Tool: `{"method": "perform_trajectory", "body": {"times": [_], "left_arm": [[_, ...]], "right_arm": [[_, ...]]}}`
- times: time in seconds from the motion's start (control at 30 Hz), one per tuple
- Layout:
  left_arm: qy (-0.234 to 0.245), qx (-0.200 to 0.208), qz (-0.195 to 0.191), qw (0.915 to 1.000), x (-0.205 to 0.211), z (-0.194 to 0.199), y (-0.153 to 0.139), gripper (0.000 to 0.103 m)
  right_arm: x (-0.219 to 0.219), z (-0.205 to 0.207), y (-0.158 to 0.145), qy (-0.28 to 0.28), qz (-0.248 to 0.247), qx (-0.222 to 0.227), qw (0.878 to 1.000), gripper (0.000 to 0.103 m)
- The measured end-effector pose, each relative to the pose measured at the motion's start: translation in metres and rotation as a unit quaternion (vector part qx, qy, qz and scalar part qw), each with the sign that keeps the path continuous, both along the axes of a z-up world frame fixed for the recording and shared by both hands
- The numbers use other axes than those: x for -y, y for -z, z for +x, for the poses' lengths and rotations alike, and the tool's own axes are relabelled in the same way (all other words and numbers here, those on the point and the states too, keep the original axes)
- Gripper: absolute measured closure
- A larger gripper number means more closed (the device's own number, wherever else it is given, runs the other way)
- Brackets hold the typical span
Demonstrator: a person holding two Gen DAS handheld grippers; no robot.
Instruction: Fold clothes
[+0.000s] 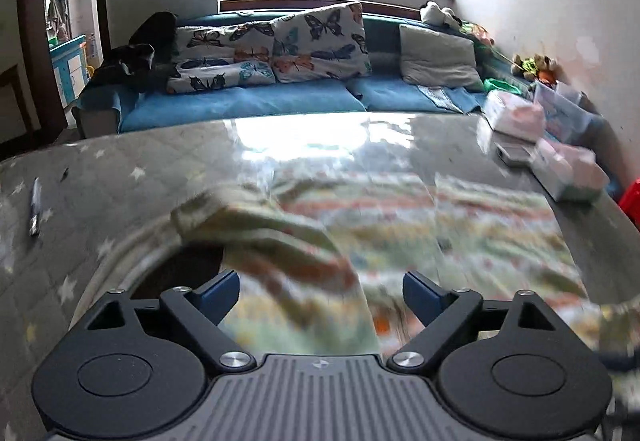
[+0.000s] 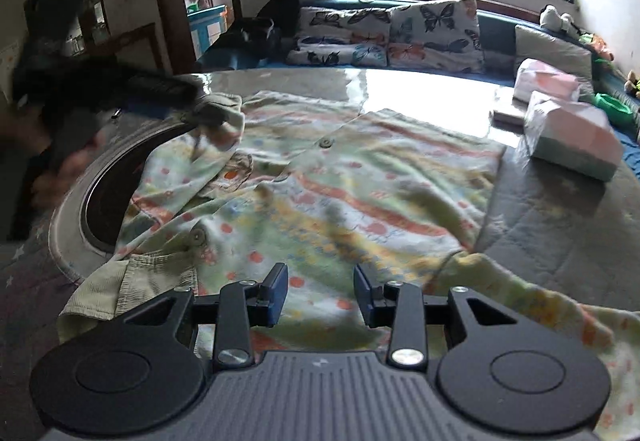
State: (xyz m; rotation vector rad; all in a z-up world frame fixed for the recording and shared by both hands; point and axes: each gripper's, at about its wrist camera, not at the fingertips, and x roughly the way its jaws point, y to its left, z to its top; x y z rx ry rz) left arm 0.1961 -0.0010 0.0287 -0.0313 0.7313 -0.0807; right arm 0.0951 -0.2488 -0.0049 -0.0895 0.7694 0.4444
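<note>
A pale green shirt [image 2: 340, 197] with orange dots, coloured stripes and buttons lies spread on the grey table [image 2: 560, 233]. In the left wrist view the shirt [image 1: 400, 225] is blurred, with one sleeve folded over its left side. My left gripper [image 1: 320, 293] is open and empty just above the shirt. It also shows blurred in the right wrist view [image 2: 208, 109], by the far left sleeve cuff. My right gripper [image 2: 320, 293] is open and empty, low over the shirt's near part, between a green cuff [image 2: 132, 289] and a sleeve [image 2: 540, 309].
Tissue packs [image 2: 572, 137] and a small flat box [image 1: 516, 153] sit at the table's right. A round dark recess with a metal rim [image 2: 92, 209] lies partly under the shirt's left side. A pen [image 1: 35, 205] lies far left. A blue sofa [image 1: 248, 101] stands behind.
</note>
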Motion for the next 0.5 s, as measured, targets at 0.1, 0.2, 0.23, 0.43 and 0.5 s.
{"method": "perform_trajectory", "body": {"times": [0.1,0.2,0.23,0.43,0.5], "left_arm": [[-0.002,-0.011,0.015,0.9998,0.007,0.027,0.008,0.015],[-0.009,-0.023,0.034,0.9991,0.013,0.045,0.019,0.015],[-0.01,-0.027,0.041,0.9987,0.015,0.049,0.023,0.015],[-0.023,-0.045,0.066,0.9965,0.014,0.061,0.042,0.038],[-0.028,-0.041,0.066,0.9966,0.01,0.059,0.042,0.048]], "right_arm": [[-0.001,0.002,0.004,-0.003,0.003,-0.008,1.0,0.065],[-0.002,0.003,0.006,-0.005,0.003,-0.01,1.0,0.062],[-0.002,0.003,0.006,-0.006,0.002,-0.01,1.0,0.061],[-0.006,0.005,0.004,-0.013,0.0,-0.005,1.0,0.06],[-0.008,0.005,0.002,-0.015,-0.001,-0.002,1.0,0.059]]}}
